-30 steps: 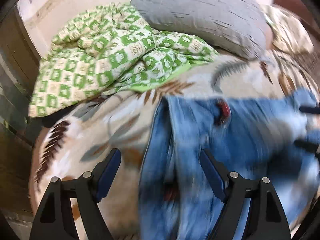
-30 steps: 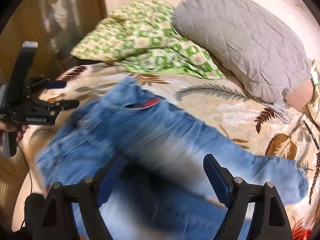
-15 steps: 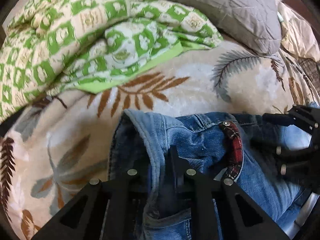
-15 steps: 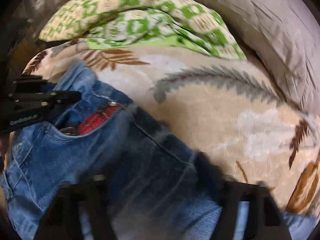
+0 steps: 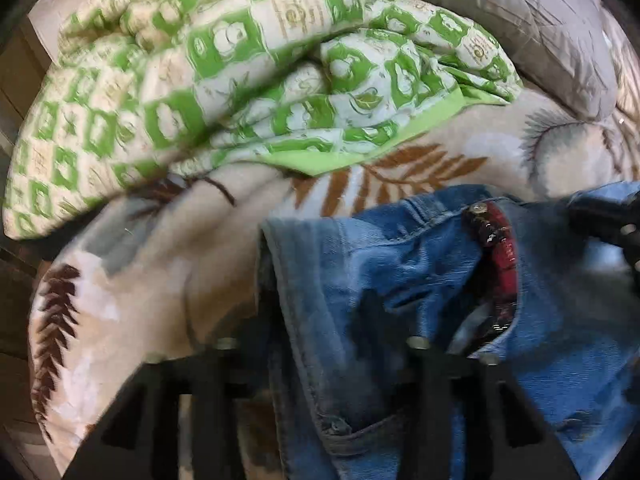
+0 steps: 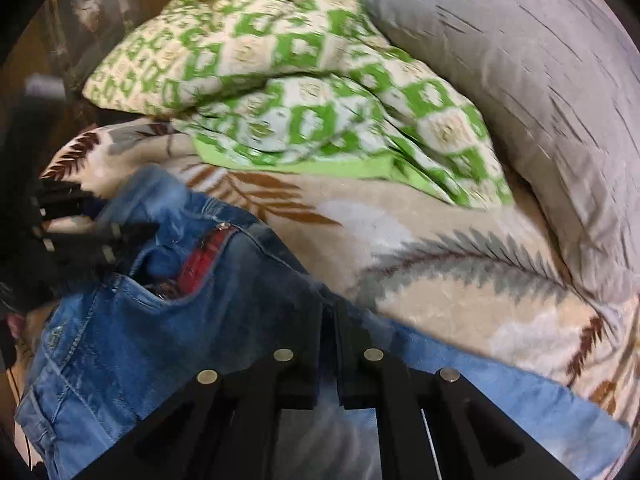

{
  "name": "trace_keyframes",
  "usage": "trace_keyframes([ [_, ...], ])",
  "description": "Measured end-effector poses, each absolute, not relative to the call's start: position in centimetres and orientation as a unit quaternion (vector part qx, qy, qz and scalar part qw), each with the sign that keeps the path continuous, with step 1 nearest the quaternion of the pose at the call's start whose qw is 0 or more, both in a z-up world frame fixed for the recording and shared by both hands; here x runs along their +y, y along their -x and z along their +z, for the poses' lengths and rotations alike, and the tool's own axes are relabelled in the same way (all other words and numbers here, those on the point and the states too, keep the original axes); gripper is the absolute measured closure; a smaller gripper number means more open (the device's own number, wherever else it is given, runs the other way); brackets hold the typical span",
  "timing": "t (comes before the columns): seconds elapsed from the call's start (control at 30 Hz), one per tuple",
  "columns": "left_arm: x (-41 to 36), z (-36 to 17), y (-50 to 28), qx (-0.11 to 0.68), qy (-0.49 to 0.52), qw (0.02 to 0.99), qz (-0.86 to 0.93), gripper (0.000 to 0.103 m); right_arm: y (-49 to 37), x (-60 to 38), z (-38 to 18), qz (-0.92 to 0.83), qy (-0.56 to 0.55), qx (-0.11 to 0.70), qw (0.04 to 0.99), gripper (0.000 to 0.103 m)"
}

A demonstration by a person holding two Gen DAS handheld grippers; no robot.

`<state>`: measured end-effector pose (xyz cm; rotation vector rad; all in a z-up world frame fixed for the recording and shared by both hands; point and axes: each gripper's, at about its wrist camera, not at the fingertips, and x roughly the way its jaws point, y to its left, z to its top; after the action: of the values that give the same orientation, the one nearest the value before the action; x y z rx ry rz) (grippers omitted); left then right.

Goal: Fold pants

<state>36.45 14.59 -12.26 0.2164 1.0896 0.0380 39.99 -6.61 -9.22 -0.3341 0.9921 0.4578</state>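
- Both claws pinch denim at the waist end: the right gripper (image 6: 328, 344) has its fingers pressed together on a fold, and the left gripper (image 5: 320, 344) bites the waistband edge, though blur hides its tips.
- The jeans (image 6: 132, 344) lie bunched under and ahead of both claws, one leg trailing right across the leaf-print blanket (image 6: 440, 280).
- No tidy fold shows yet; I'd judge the task barely begun.
- Beyond sit a green quilt (image 5: 224, 80) and a grey pillow (image 6: 520, 80).
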Motion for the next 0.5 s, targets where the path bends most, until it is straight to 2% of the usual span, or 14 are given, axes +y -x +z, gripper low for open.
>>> trace_keyframes([
  [0.03, 14.4, -11.5, -35.9, 0.5, -0.119, 0.857, 0.039, 0.019, -39.7, -7.1, -9.0, 0.213, 0.156, 0.472, 0.841, 0.089],
  [0.07, 14.4, -10.8, -35.5, 0.492, -0.121, 0.861, 0.048, 0.01, -39.7, -7.4, -8.7, 0.21, 0.157, 0.471, 0.842, 0.073],
  [0.1, 14.3, -10.1, -35.2, 0.485, -0.117, 0.865, 0.048, 0.01, -39.5, -8.2, -8.2, 0.204, 0.157, 0.467, 0.846, 0.057],
  [0.13, 14.0, -9.0, -34.7, 0.477, -0.108, 0.871, 0.04, 0.01, -38.9, -9.3, -7.4, 0.193, 0.154, 0.456, 0.855, 0.017],
  [0.17, 13.6, -7.9, -34.2, 0.469, -0.103, 0.876, 0.031, 0.01, -38.8, -9.9, -6.9, 0.185, 0.15, 0.442, 0.865, 0.008],
  [0.23, 12.0, -6.1, -33.3, 0.453, -0.111, 0.884, 0.027, 0.01, -37.4, -12.0, -5.3, 0.166, 0.149, 0.408, 0.885, 0.008],
  [0.5, -0.4, -2.2, -30.6, 0.406, -0.155, 0.899, -0.054, 0.01, -31.2, -20.7, -1.6, 0.104, 0.139, 0.379, 0.909, 0.008],
])
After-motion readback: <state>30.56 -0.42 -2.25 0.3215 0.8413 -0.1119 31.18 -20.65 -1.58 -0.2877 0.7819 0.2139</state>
